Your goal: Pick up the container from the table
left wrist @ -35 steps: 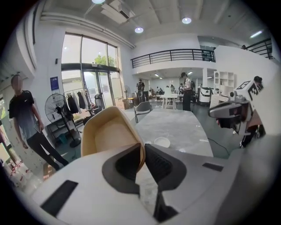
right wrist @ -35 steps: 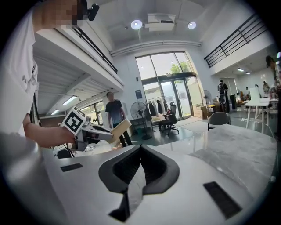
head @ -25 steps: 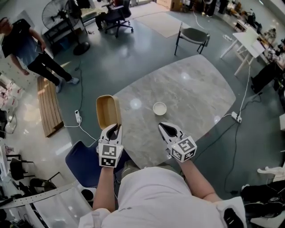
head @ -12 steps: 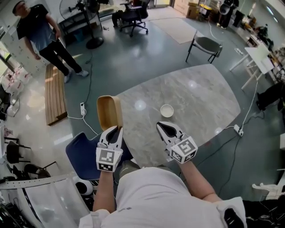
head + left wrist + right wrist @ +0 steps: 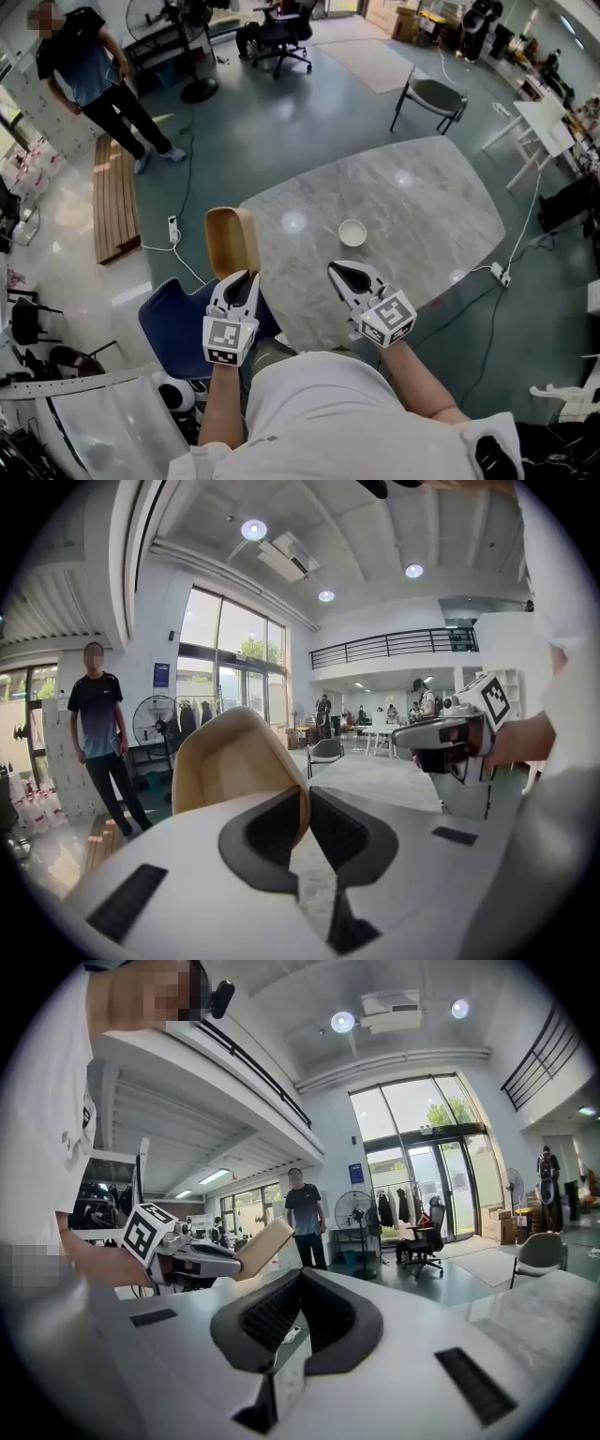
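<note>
The container (image 5: pixel 231 242) is a light wooden tray with rounded corners. It hangs off the left edge of the marble table (image 5: pixel 422 202), tipped up on its side. My left gripper (image 5: pixel 246 278) is shut on its near rim. In the left gripper view the container (image 5: pixel 230 761) rises just beyond the jaws of my left gripper (image 5: pixel 307 803), its wall pinched between the pads. My right gripper (image 5: pixel 342 270) hovers over the table's near edge, shut and empty. From the right gripper (image 5: pixel 298 1277), the container (image 5: pixel 265 1244) shows off to the left.
A small white bowl (image 5: pixel 352 232) sits on the table ahead of my right gripper. A blue seat (image 5: pixel 173 328) is below my left arm. A person (image 5: pixel 94 75) stands at the far left beside a fan (image 5: pixel 192 52), and chairs (image 5: pixel 431 94) stand beyond the table.
The head view has swung, so the room sits differently in the frame. Both grippers have shifted slightly, and the container stays in the left one.
</note>
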### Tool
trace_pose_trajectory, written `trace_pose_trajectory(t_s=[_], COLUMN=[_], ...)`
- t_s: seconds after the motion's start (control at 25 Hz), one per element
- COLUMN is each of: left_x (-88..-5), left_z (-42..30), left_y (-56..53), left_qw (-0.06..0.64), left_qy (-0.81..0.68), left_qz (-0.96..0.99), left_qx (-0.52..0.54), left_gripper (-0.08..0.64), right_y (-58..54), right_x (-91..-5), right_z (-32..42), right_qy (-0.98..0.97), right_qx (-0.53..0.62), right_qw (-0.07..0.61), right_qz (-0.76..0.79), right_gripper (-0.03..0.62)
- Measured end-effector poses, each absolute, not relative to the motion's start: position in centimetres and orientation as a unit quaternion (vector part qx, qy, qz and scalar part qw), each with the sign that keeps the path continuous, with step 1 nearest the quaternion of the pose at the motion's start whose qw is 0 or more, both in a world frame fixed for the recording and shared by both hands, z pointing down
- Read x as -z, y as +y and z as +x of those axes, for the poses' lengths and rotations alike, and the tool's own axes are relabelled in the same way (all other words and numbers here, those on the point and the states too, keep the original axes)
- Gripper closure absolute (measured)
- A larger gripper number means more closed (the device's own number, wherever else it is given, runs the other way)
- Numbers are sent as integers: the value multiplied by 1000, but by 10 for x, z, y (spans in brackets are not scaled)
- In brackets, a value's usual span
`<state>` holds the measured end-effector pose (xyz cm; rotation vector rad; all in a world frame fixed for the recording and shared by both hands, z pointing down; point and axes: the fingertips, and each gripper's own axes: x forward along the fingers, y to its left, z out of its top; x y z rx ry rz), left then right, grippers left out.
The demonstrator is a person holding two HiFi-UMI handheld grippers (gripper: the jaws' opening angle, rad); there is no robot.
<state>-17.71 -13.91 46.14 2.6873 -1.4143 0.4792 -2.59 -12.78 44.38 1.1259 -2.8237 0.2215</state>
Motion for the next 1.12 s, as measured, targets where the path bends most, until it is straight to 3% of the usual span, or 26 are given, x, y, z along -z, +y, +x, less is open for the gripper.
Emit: trace_pose_trajectory(t_s=[1.12], left_x=[-476], left_z=[-144], left_y=[-149], left_qw=[41], left_qy=[-418], left_qz=[893], left_qx=[-162], left_gripper=[526], right_y=[-119], right_x=[-456], right_z=[3], right_qy=[-905], right_qx=[-90], right_qw=[49], right_qz=[413], right_gripper=[581])
